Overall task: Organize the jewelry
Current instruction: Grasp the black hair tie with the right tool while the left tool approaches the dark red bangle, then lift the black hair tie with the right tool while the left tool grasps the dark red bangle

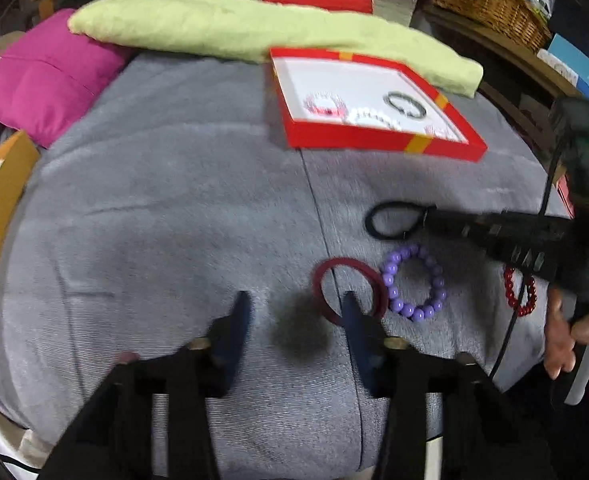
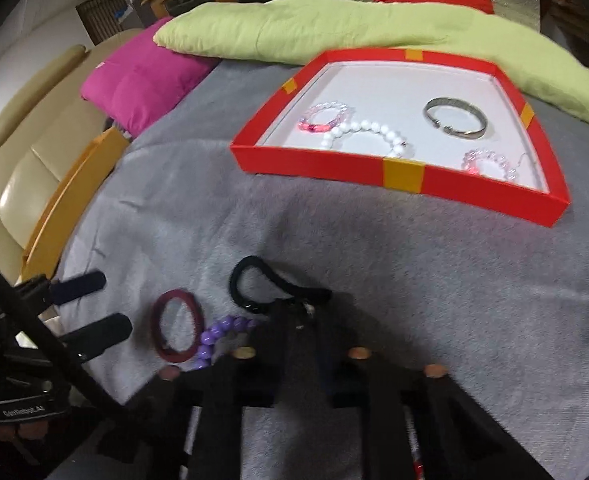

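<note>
— Reporting right gripper (image 2: 300, 308): clamped on black band (image 1: 392, 220), low over grey blanket (image 1: 174, 200).
— Left gripper (image 1: 294, 316)?
— Parted, gripping nothing; one finger (image 1: 354, 320) overlaps maroon bangle (image 1: 348, 290).
— Remaining pieces?
— Purple bead bracelet (image 1: 414, 284) touching bangle; red bead bracelet (image 1: 520, 292) further right. Red tray (image 2: 404, 176) beyond, holding four bracelets.
</note>
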A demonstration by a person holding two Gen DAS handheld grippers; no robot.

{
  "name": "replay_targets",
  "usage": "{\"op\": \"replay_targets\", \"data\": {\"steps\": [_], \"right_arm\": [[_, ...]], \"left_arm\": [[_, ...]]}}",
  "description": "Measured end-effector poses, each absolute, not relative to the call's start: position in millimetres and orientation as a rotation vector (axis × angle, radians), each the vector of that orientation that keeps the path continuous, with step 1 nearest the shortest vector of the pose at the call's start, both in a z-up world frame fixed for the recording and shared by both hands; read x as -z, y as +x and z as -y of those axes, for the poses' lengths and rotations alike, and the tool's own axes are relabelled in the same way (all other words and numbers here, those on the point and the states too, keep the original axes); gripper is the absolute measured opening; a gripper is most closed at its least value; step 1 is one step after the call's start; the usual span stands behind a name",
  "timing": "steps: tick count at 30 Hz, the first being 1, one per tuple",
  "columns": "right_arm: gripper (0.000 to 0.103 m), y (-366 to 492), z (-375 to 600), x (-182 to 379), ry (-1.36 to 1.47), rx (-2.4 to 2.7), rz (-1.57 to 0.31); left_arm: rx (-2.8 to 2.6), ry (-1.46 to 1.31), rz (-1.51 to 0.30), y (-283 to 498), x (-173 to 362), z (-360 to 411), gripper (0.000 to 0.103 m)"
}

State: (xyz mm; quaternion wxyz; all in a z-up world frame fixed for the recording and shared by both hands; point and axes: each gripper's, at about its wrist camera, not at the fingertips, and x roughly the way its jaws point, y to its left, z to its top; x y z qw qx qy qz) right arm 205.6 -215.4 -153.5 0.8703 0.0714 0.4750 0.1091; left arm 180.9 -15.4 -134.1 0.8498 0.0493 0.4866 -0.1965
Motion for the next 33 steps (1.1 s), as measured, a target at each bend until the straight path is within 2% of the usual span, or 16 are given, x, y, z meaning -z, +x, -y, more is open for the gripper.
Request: {"op": "replay_targets", "data": {"steps": [10, 13, 14, 17, 18, 19, 23, 24, 25, 27, 28, 30, 32, 33], "right_arm": [[0.008, 209, 292, 146, 0.363, -0.053, -0.954], [0.011, 209, 294, 143, 0.419, -0.117, -0.964], [0.015, 209, 291, 143, 0.420, -0.134, -0.968], [0.044, 207, 271, 140, 0.378, -0.181, -0.964], [0.061, 206, 262, 139, 0.358, -0.193, -0.963], [0.066, 206, 251, 137, 0.331, -0.210, -0.950], [0.065, 207, 221, 140, 0.214, -0.209, -0.941], [0.060, 209, 217, 144, 0.192, -0.198, -0.950], [0.042, 213, 212, 152, 0.173, -0.186, -0.976], [0.024, 213, 211, 156, 0.139, -0.160, -0.971], [0.018, 212, 212, 154, 0.126, -0.159, -0.961], [0.017, 210, 222, 150, 0.142, -0.140, -0.940], [0.017, 207, 237, 148, 0.169, -0.104, -0.932], [0.017, 207, 249, 148, 0.196, -0.078, -0.934]], "left_arm": [[0.434, 0.144, -1.021, 182, 143, 33, 0.009], [0.423, 0.124, -1.008, 188, 141, 32, 0.007], [0.411, 0.117, -1.001, 189, 139, 31, 0.007], [0.389, 0.097, -0.984, 192, 136, 26, 0.006], [0.386, 0.094, -0.976, 193, 135, 25, 0.006], [0.378, 0.092, -0.964, 193, 133, 23, 0.006], [0.362, 0.064, -0.937, 195, 127, 15, 0.006], [0.363, 0.062, -0.936, 195, 127, 14, 0.006], [0.362, 0.064, -0.936, 196, 127, 14, 0.006], [0.369, 0.064, -0.950, 196, 128, 15, 0.006], [0.384, 0.065, -0.968, 197, 130, 16, 0.006], [0.395, 0.081, -0.980, 195, 131, 19, 0.006], [0.401, 0.099, -0.994, 194, 132, 23, 0.019], [0.401, 0.103, -0.993, 193, 132, 24, 0.030]]}}
